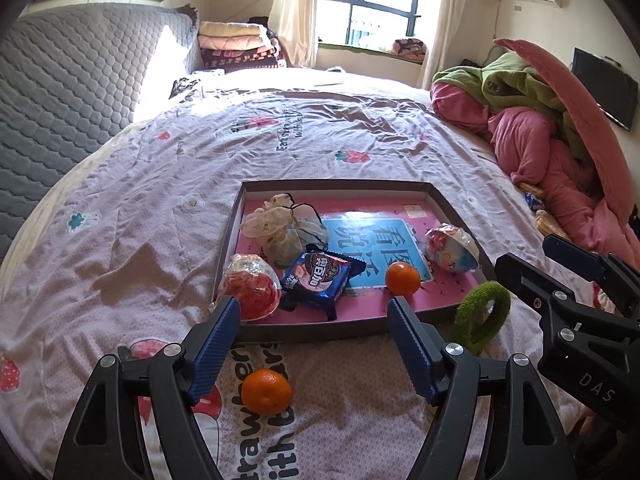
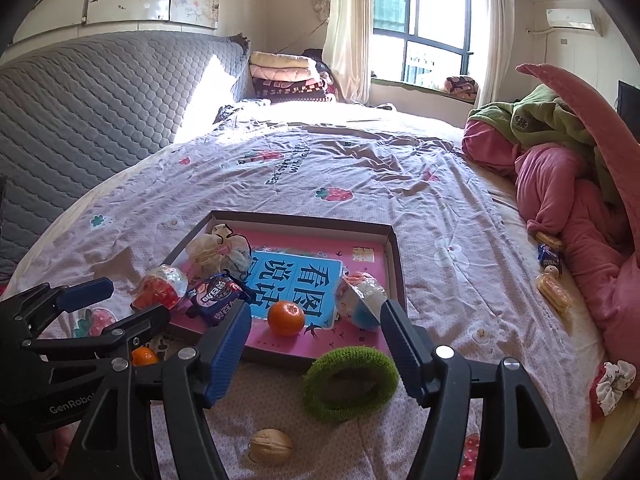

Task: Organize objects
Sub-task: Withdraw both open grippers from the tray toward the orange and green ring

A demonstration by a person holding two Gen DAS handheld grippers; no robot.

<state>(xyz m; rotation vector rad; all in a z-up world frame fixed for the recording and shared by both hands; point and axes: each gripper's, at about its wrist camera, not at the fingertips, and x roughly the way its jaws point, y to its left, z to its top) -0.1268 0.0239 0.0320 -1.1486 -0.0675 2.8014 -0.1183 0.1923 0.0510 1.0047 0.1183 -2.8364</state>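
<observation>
A shallow cardboard tray (image 1: 460, 220) (image 2: 394, 256) lies on the bed and holds an orange (image 1: 402, 278) (image 2: 285, 317), a blue snack packet (image 1: 320, 276) (image 2: 218, 294), pale scrunchies (image 1: 280, 224) and two wrapped sweets (image 1: 250, 286) (image 1: 452, 248). My left gripper (image 1: 316, 344) is open and empty above a second orange (image 1: 266, 391) on the sheet in front of the tray. My right gripper (image 2: 316, 350) is open and empty above a green scrunchie (image 2: 350, 378) (image 1: 482, 316). A walnut (image 2: 270, 445) lies nearer still.
A pink and green bedding pile (image 2: 568, 184) fills the right side, with snack packets (image 2: 554, 290) beside it and a floral scrunchie (image 2: 614, 384) at the bed's right edge. A grey quilted headboard (image 1: 72, 92) stands left. Folded blankets (image 1: 240, 46) are stacked at the far side.
</observation>
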